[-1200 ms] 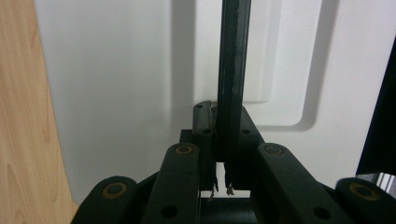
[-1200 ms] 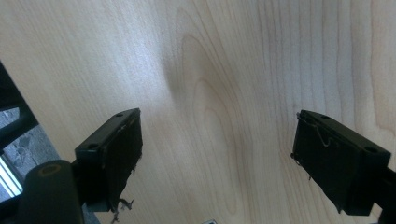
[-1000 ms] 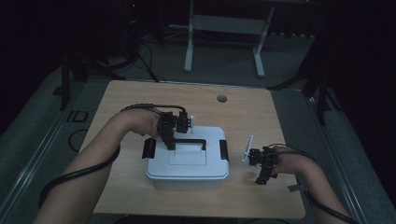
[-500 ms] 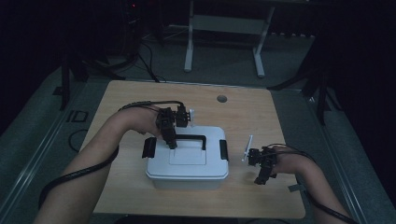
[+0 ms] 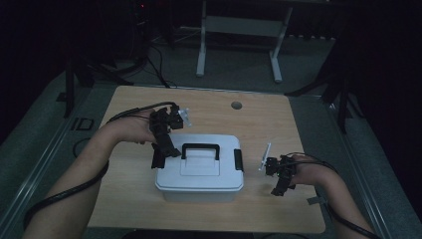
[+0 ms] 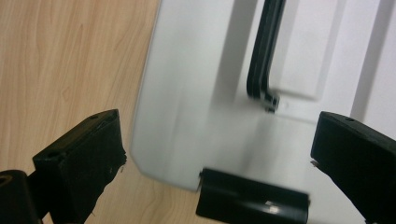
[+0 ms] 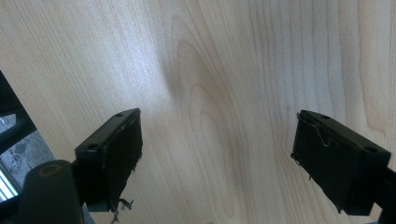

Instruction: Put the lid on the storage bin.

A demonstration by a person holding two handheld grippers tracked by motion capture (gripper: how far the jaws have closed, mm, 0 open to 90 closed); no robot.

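While over the box [image 5: 199, 172] latch [image 6: 252, 203], left tool [image 6: 217, 149] agape (right tool [image 7: 217, 156] likewise, above table [image 7: 224, 70]).

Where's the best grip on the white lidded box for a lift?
Probably the black carry handle on the lid of the white box. It lies folded flat along the lid, so it would have to be raised first. Come from straight above with the jaws across the bar. The side latches look shut, so the lid should hold.
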